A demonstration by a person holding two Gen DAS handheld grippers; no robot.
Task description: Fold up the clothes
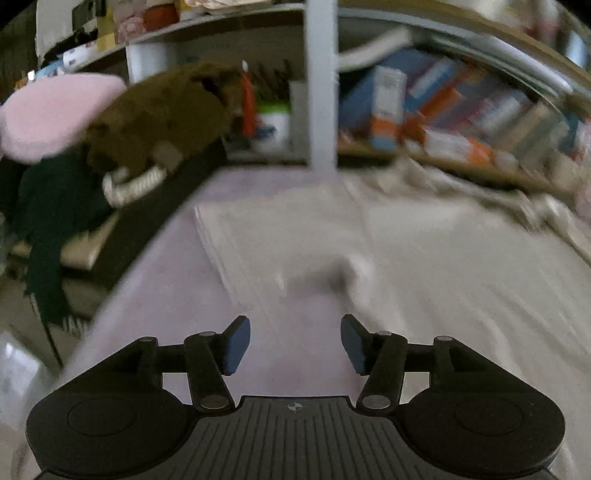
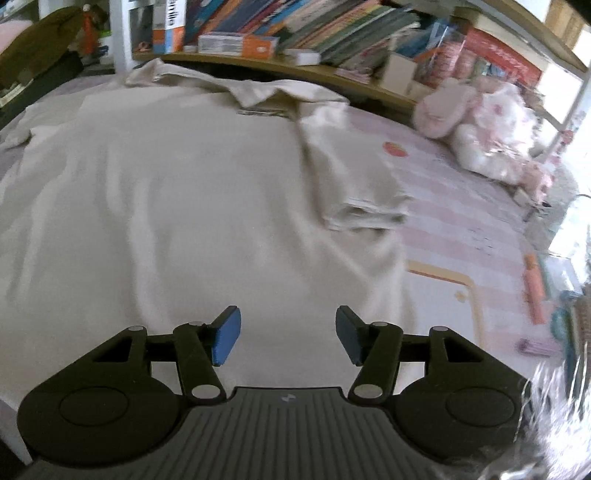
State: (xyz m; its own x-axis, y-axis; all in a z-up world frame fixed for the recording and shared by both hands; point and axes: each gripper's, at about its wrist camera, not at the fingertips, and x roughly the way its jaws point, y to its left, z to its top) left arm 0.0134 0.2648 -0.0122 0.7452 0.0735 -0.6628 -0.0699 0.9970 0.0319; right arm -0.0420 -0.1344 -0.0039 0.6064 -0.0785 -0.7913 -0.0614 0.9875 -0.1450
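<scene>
The right tool [image 2: 288,334] has its blue pads spread wide with nothing between them, poised just above the near part of a cream garment [image 2: 166,192] spread on the bed [image 2: 461,229]. The left tool [image 1: 295,343] is likewise wide apart and holds nothing; it hovers over bare lilac sheet, with the garment's left edge [image 1: 229,254] just ahead and to its right.

The garment lies mostly flat, chest up, collar end toward the bookshelf [image 2: 295,33]. Its right sleeve [image 2: 354,184] is already turned inward, the cuff lying bunched on the body. The far collar area is rumpled. The left view is blurred, so the left sleeve's lie is hard to read.

This looks like an early stage: one side brought in, neither tool engaged. The next move probably calls for each tool to drop to a garment edge, pinch a single layer cleanly without catching the sheet beneath, and carry it across evenly.

A pink plush [image 2: 480,129] sits well apart on the bed's right.
</scene>
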